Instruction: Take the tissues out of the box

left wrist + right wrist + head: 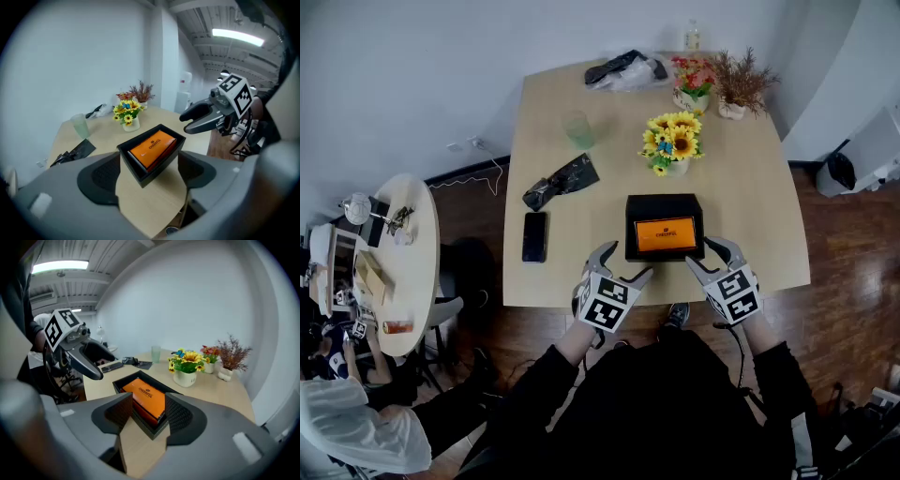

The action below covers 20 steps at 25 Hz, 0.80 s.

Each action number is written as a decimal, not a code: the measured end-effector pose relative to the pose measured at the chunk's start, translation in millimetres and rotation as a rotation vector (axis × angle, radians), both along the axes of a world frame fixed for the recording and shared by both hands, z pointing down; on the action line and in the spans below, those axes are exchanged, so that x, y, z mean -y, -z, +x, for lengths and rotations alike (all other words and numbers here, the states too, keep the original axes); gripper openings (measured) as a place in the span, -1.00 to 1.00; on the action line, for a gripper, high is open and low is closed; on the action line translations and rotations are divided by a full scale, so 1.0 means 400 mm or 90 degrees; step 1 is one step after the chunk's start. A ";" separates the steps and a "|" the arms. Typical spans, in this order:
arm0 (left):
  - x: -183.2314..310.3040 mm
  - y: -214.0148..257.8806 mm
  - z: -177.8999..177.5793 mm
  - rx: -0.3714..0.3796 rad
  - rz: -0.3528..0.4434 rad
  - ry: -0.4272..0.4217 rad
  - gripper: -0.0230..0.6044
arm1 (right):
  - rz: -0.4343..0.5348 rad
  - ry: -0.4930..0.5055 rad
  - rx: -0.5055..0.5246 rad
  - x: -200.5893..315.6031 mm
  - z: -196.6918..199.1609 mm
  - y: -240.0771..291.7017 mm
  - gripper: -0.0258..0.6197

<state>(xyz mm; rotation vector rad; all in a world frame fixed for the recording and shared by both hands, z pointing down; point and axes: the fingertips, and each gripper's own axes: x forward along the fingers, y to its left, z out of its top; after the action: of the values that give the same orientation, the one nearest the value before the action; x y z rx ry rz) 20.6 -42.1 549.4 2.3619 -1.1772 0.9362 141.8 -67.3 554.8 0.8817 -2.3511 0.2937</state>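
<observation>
A black open box (665,226) stands near the table's front edge, with an orange tissue pack (665,234) lying flat in it. My left gripper (623,263) hovers at the box's front left corner, jaws open and empty. My right gripper (710,255) is at the front right corner, also open with nothing between its pads. In the left gripper view the box (140,172) and the pack (152,145) lie just beyond the left gripper (147,180), and the right gripper (202,118) shows beyond it. The right gripper view shows the pack (147,397) ahead of the right gripper (145,417).
A black phone (534,236) and a crumpled black bag (562,181) lie left of the box. A sunflower vase (672,145) stands just behind it, a green cup (577,128) farther back. Two flower pots (712,86) and a plastic bag (625,70) sit at the far edge.
</observation>
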 end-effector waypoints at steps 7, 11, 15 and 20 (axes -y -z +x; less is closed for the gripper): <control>0.144 -0.133 0.087 0.130 -0.069 -0.086 0.24 | -0.020 0.178 -0.161 0.087 -0.041 -0.103 -0.03; 0.159 -0.184 0.108 0.160 -0.100 -0.119 0.24 | -0.042 0.186 -0.170 0.100 -0.068 -0.126 -0.02; 0.170 -0.212 0.112 0.156 -0.121 -0.123 0.16 | -0.070 0.164 -0.195 0.107 -0.076 -0.163 0.00; 0.171 -0.227 0.126 0.155 -0.153 -0.150 -0.04 | -0.110 0.113 -0.195 0.116 -0.079 -0.201 -0.03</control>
<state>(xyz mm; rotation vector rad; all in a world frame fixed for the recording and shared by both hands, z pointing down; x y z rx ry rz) 71.0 -110.4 640.4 2.2704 -0.8188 1.3936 110.3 -113.7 635.1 0.5854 -2.0662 0.2640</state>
